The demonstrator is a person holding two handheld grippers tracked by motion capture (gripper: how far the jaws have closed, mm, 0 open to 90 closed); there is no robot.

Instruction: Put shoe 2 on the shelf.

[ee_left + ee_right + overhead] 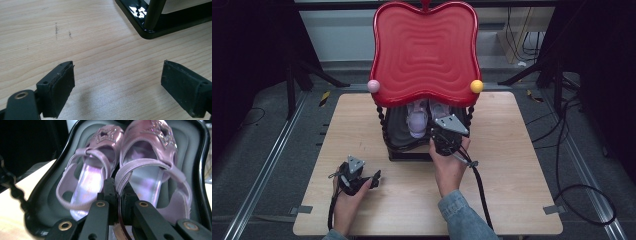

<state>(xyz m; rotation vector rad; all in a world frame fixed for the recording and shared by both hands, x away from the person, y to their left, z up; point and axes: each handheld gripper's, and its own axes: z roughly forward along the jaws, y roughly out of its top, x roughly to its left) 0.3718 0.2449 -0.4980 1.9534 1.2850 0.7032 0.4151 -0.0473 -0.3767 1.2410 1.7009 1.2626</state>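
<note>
Right gripper [117,195] pinched tight on right sandal's [150,167] heel strap, inside black tray [50,187]. Left gripper [117,85] wide apart, empty, just beside tray.

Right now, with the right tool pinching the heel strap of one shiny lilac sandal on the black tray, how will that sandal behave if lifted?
Probably light. The shiny lilac sandal may dangle toe-down, since the thin heel strap looks floppy. Its glossy surface could slip.

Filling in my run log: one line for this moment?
left gripper: open, over wooden table | right gripper: shut on pink strappy sandal strap
</note>
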